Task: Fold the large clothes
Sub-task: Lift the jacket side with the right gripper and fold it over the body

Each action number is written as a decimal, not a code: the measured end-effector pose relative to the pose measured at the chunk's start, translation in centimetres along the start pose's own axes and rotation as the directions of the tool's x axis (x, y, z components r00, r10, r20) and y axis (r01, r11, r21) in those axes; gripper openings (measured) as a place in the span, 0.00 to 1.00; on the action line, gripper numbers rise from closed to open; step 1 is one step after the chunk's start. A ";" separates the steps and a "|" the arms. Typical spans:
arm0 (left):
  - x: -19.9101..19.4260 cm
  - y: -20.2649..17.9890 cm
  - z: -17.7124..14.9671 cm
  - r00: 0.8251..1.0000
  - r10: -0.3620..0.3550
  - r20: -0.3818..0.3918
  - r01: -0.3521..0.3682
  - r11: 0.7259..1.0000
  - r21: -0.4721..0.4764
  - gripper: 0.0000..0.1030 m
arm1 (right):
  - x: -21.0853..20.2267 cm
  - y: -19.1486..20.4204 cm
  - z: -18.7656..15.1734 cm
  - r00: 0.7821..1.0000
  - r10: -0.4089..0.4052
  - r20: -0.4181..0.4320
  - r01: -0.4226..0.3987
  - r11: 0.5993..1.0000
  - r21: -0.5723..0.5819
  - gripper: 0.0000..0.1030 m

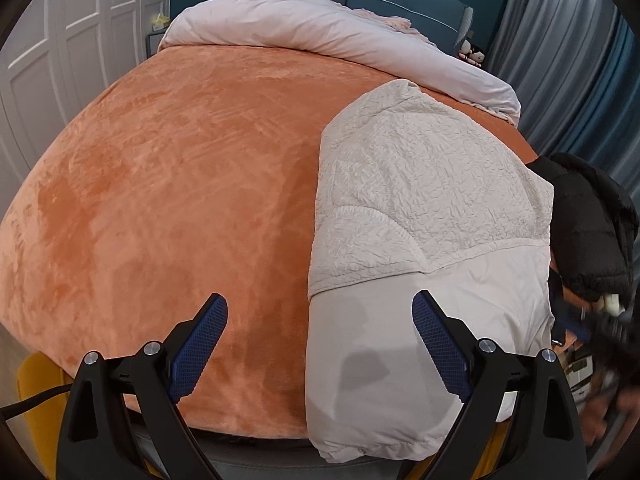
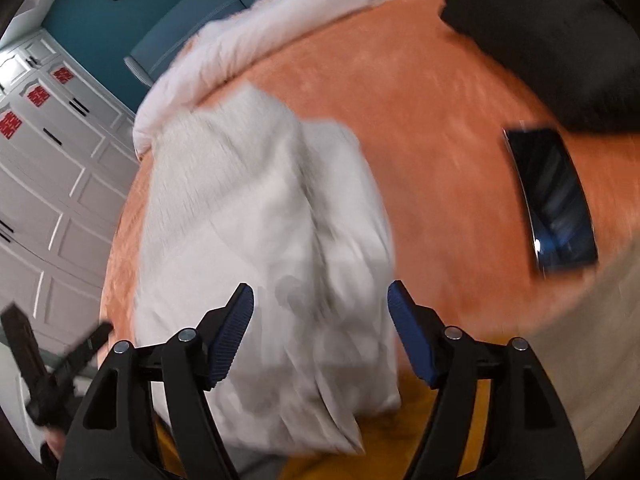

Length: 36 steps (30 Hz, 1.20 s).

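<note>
**White jacket mostly folded, both grippers off it**

So the white jacket (image 1: 428, 216) is lying on the orange bedspread (image 1: 180, 180), down by the near edge of the bed and hanging a bit over it. It looks folded lengthwise into a long narrow strip already: crinkly quilted part on the far half, smooth part closer to me. My guess is the sides are tucked in and what's left is folding that strip over on itself, maybe once or twice, then tidying it up.

The left gripper (image 1: 320, 340) is spread wide with nothing between the fingers, hovering over the bed edge just beside the jacket. The right gripper (image 2: 320, 332) is spread too, empty, hovering above the near end of the jacket (image 2: 264, 240). That view is pretty blurry, so don't ask me for details.

Other stuff: a phone (image 2: 552, 200) on the bedspread well apart from the jacket, a black puffy garment (image 1: 592, 220) just beside it, and a pale duvet (image 1: 320, 36) bunched up at the far end.
</note>
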State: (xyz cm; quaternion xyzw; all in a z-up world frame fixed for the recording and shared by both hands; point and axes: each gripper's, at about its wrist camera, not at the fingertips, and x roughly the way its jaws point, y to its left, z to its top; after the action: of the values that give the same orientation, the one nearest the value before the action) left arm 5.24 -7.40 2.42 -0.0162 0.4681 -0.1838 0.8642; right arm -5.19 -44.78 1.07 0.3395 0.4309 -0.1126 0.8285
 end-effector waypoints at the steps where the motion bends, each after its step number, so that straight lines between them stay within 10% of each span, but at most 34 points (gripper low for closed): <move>1: 0.0 0.2 0.0 1.000 -0.009 0.001 0.009 1.000 -0.005 0.88 | 0.1 -0.6 -0.8 0.999 0.020 -0.025 -0.019 1.000 0.022 0.69; 7: -0.1 1.5 0.2 0.997 -0.073 0.001 0.073 0.993 -0.092 0.88 | 3.6 0.0 -2.0 0.983 0.112 -0.145 -0.104 0.993 0.060 0.64; 9: -0.4 2.3 0.4 0.997 -0.071 0.007 0.072 0.990 -0.118 0.88 | 4.0 2.5 -1.2 0.988 0.084 -0.127 -0.084 0.996 0.000 0.24; 12: -1.8 4.3 0.8 0.998 -0.033 0.058 0.041 0.989 -0.142 0.88 | 0.9 9.0 -0.1 1.000 0.027 -0.008 -0.028 0.977 -0.210 0.06; 17: -3.9 9.3 1.5 0.989 0.083 0.118 -0.052 0.968 -0.246 0.88 | -4.9 24.1 -2.6 0.962 0.267 0.064 -0.184 0.801 -0.570 0.03; 22: -5.1 13.6 1.3 0.975 0.194 0.112 -0.144 0.926 -0.349 0.88 | 0.3 31.8 -8.3 0.961 0.273 -0.043 -0.213 0.632 -0.745 0.02; 30: -6.3 13.2 2.7 0.975 0.140 0.170 -0.076 0.939 -0.336 0.88 | -5.0 23.4 0.5 0.920 0.390 0.046 -0.319 0.809 -0.494 0.02; 36: -5.3 6.1 5.2 0.977 -0.016 0.214 0.059 0.979 -0.197 0.88 | -5.2 9.4 2.3 0.976 0.182 0.117 -0.151 0.960 -0.236 0.02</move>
State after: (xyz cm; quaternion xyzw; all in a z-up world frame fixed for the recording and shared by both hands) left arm 8.71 -0.65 8.38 -0.1323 0.3896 -0.1489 0.8992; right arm -2.33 -39.81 10.43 0.2698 0.3525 -0.0158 0.8959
